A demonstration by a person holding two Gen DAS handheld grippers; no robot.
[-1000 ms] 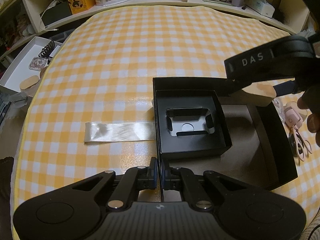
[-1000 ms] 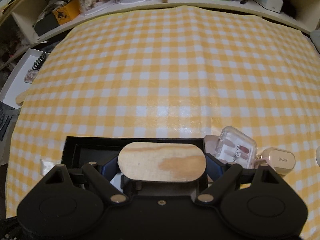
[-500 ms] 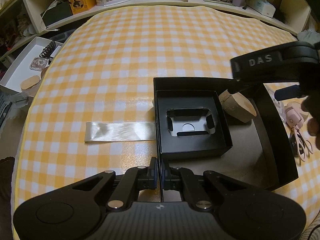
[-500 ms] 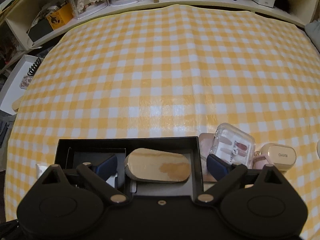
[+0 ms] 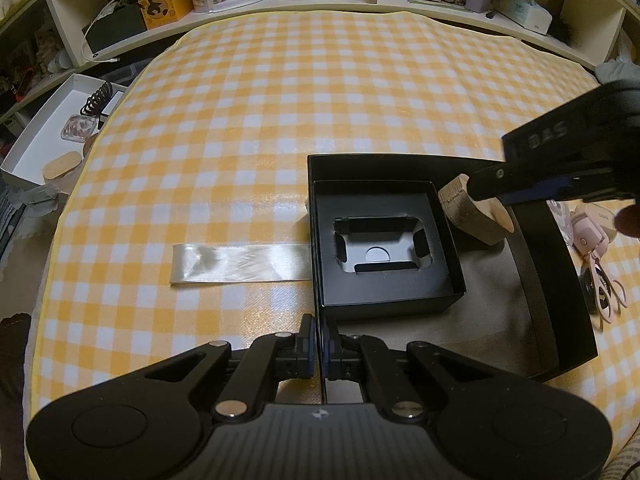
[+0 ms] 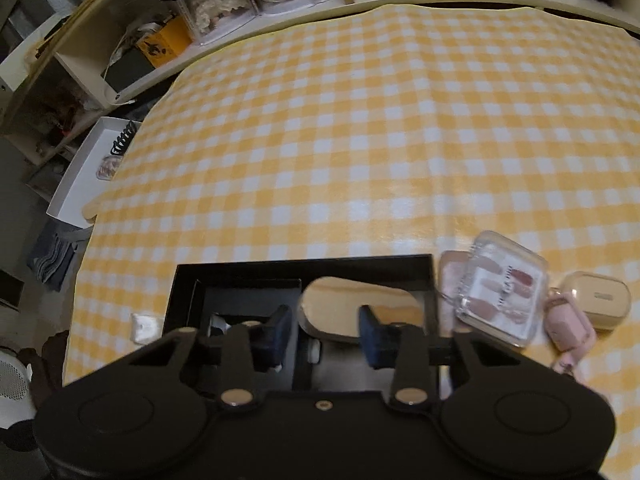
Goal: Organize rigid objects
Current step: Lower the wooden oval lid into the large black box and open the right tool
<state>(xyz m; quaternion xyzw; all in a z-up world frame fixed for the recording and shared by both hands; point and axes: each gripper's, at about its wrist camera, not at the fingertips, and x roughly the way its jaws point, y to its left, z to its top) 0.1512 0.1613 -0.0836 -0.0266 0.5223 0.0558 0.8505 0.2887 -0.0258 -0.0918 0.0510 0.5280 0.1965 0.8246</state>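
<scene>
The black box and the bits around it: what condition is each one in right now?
Black box: open, no lid on.
Inner black tray: inside the box, its cut-out empty.
Wooden block: in the box, tilted, released.
Clear nail case: closed, on the cloth beside the box.
Ribbon strip: flat on the cloth.
Left hand-held gripper: shut on the box wall.
Right hand-held gripper: empty, jaws closing.

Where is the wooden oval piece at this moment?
The wooden oval piece lies inside the large black box, tilted at its far right corner, beside the smaller black insert; in the right wrist view the clear nail case sits just outside.
</scene>
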